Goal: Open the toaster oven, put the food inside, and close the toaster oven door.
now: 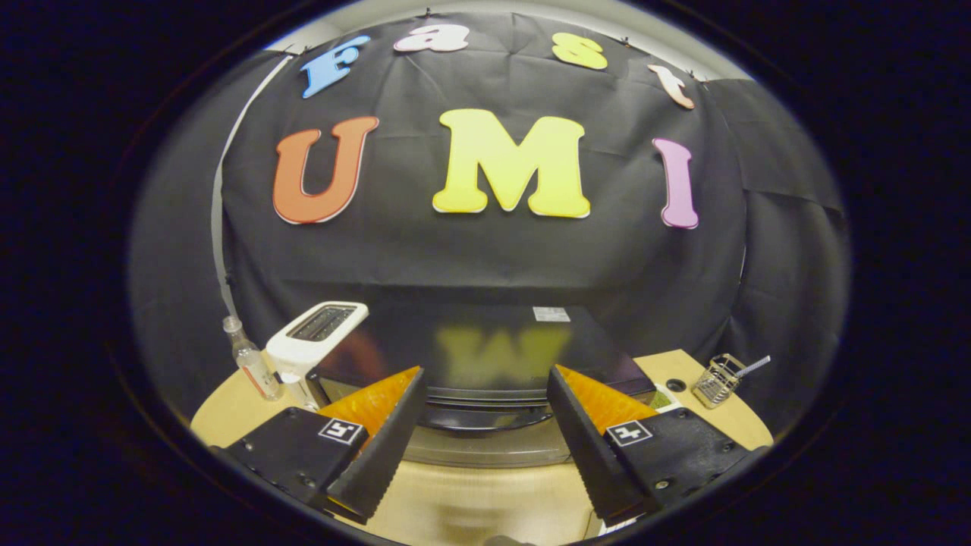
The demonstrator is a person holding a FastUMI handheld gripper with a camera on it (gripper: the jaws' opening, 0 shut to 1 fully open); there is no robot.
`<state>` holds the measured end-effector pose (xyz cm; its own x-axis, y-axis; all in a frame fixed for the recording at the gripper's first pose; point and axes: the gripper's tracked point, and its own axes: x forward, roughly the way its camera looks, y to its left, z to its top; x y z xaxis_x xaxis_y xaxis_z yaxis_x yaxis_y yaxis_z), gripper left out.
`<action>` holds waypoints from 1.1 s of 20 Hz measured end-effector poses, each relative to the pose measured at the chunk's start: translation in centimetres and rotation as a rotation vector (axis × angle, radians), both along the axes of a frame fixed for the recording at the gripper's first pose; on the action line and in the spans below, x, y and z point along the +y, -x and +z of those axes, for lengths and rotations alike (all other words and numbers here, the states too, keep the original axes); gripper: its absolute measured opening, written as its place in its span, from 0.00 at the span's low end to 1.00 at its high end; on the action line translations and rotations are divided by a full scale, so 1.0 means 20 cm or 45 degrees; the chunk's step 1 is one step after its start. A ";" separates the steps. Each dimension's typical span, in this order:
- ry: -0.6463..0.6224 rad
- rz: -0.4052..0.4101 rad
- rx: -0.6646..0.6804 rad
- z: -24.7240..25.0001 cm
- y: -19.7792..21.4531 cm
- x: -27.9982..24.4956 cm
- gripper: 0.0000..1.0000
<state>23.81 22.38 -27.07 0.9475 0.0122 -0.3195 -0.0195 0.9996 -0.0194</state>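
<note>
Black cloth hangs all around the back of this booth, and a pale wooden worktop point(470, 493) sits under everything.

My tool point(485, 455) has its two fingers wide apart, and nothing is held between them. The toaster oven point(485, 349) is at twelve o'clock from my tool, just ahead of the fingertips. It is a wide black box, and its long side runs across me, from nine o'clock to three o'clock. Its shiny top faces up at me. Its door point(485, 421) looks closed, so I think opening it is the first job. The door's upper edge lies across the gap between my fingers (I cannot make out a handle for sure). I would need to go forward and a bit down to reach it.

At ten o'clock stands a white toaster point(315, 341), touching or just beside the oven's left end, with a clear bottle point(249, 360) next to it. At two o'clock, well apart from the oven, sits a small wire basket point(717, 381). I cannot see the food.
</note>
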 end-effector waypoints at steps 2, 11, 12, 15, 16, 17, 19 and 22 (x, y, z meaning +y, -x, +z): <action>-0.021 -0.019 -0.003 -0.02 -0.01 0.01 1.00; -0.068 -0.017 0.039 -0.04 0.08 0.03 0.99; -0.059 -0.014 0.039 -0.04 0.11 0.03 0.99; -0.072 -0.008 0.050 -0.06 0.19 0.02 0.99; -0.070 -0.001 0.054 -0.07 0.22 0.03 0.99; -0.069 0.007 0.057 -0.08 0.24 0.02 0.99; -0.079 0.017 0.068 -0.10 0.30 0.02 0.99; -0.055 0.020 0.088 -0.15 0.39 0.02 0.99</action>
